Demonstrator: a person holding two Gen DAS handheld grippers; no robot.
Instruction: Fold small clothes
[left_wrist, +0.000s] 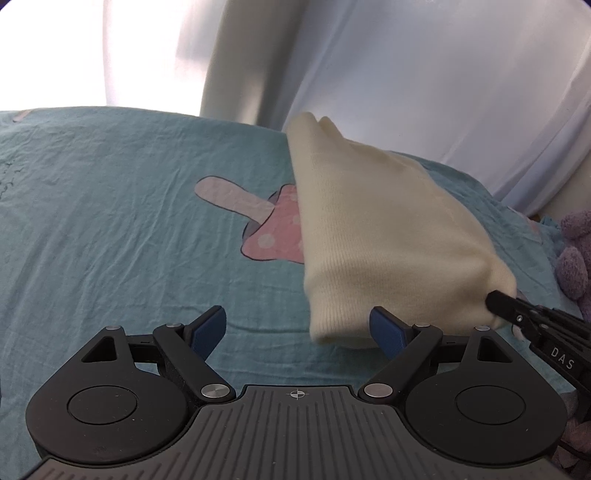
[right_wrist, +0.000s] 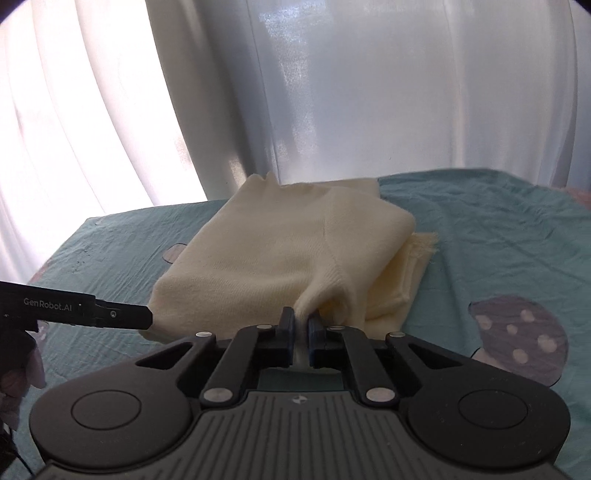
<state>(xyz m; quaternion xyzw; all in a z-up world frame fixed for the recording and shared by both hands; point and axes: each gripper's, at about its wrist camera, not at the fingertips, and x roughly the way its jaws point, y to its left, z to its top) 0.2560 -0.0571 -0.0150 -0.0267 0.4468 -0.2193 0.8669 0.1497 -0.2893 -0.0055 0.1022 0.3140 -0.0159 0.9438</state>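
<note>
— Where does the folded sweater (right_wrist: 280, 254) lie?
— On the bed sheet (left_wrist: 110, 229), ahead of both grippers, partly over a mushroom print (left_wrist: 275, 229).
— And the right gripper (right_wrist: 301, 325)?
— At the sweater's near edge, jaws pinched on a fold of it.
— The left gripper (left_wrist: 297, 328)?
— Just left of that, spread wide at the near corner, nothing between the pads.
— Behind the bed?
— Curtains (right_wrist: 369, 92). Plush toy (left_wrist: 574, 258) off to the right.

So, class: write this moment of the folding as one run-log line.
step: folding | left gripper: open, beside sweater | right gripper: shut on sweater edge | surface: teal sheet
</note>
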